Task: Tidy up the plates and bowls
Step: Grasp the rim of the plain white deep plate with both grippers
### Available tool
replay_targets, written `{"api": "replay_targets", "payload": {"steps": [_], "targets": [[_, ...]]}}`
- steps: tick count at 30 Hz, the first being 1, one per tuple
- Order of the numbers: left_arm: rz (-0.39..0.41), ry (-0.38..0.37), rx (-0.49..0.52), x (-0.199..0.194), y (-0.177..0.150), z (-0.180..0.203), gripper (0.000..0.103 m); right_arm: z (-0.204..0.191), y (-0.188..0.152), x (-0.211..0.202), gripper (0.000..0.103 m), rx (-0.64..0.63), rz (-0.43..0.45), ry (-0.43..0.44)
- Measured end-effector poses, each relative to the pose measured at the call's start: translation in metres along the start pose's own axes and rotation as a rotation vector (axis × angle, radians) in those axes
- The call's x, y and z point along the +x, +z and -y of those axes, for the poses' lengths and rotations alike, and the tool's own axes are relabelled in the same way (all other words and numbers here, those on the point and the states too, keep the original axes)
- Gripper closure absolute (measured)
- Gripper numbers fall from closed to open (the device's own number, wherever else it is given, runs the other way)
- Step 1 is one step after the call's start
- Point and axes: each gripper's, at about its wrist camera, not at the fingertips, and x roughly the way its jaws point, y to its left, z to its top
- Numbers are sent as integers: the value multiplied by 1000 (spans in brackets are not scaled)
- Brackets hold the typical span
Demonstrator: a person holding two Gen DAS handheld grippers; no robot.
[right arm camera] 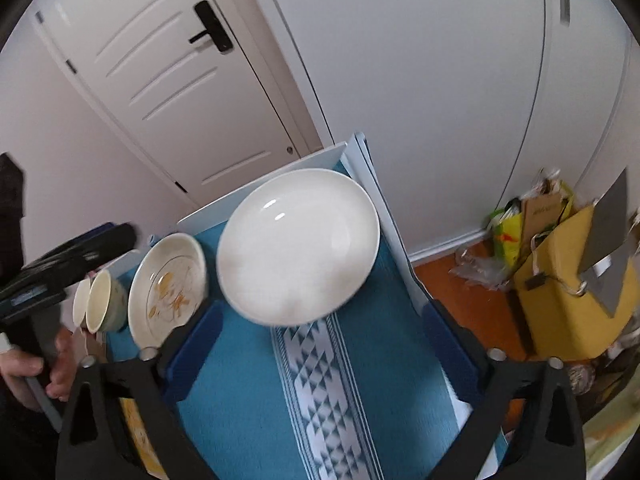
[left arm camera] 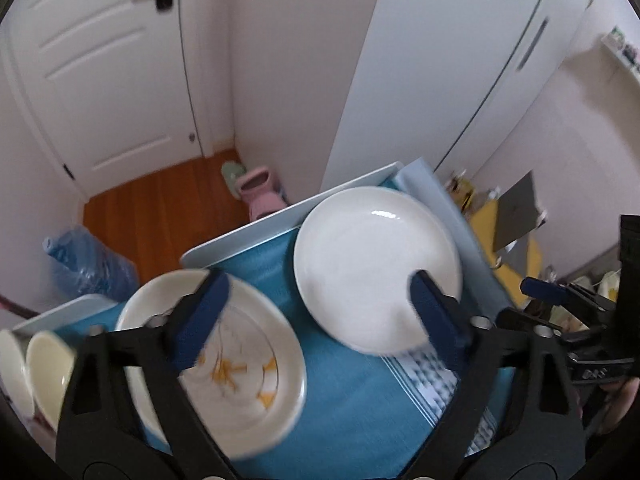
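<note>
A plain white plate (left arm camera: pixel 372 260) (right arm camera: pixel 298 244) lies on the blue tablecloth (left arm camera: pixel 344 400) (right arm camera: pixel 248 412). To its left lies a cream plate with yellow flowers (left arm camera: pixel 240 372) (right arm camera: pixel 170 284). Two cream bowls (left arm camera: pixel 38 368) (right arm camera: pixel 100 300) stand further left. My left gripper (left arm camera: pixel 316 320) is open and empty above the cloth, one finger over each plate. My right gripper (right arm camera: pixel 320 356) is open and empty, just short of the white plate's near edge. The right gripper also shows at the right edge of the left wrist view (left arm camera: pixel 560 304).
A white table (left arm camera: pixel 240 236) carries the cloth. A white door (right arm camera: pixel 160 80) and wall stand behind it. A blue water jug (left arm camera: pixel 84 264) and pink slippers (left arm camera: pixel 260 196) sit on the wooden floor. A yellow box (right arm camera: pixel 568 300) and bags stand to the right.
</note>
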Motion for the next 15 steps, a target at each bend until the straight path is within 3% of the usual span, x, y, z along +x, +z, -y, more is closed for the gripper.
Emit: {"api": "replay_targets", "payload": {"steps": [4,6,8,11,15], "targets": [[-93,37,18,54,14,-2,25,18,10,40,25,51,-59,5],[-132,37,22,76,16,-3,29,26,12,56,37,79,-86,19],[-161,38,24,92,19,-4,34,33,13,68,39,117,-102,49],[-194,45,20,109,19,-6,43,22,17,74,47,71,-86,52],[-220,22,4,122,17,-15,55,29,14,86,51,139,-104,59]]}}
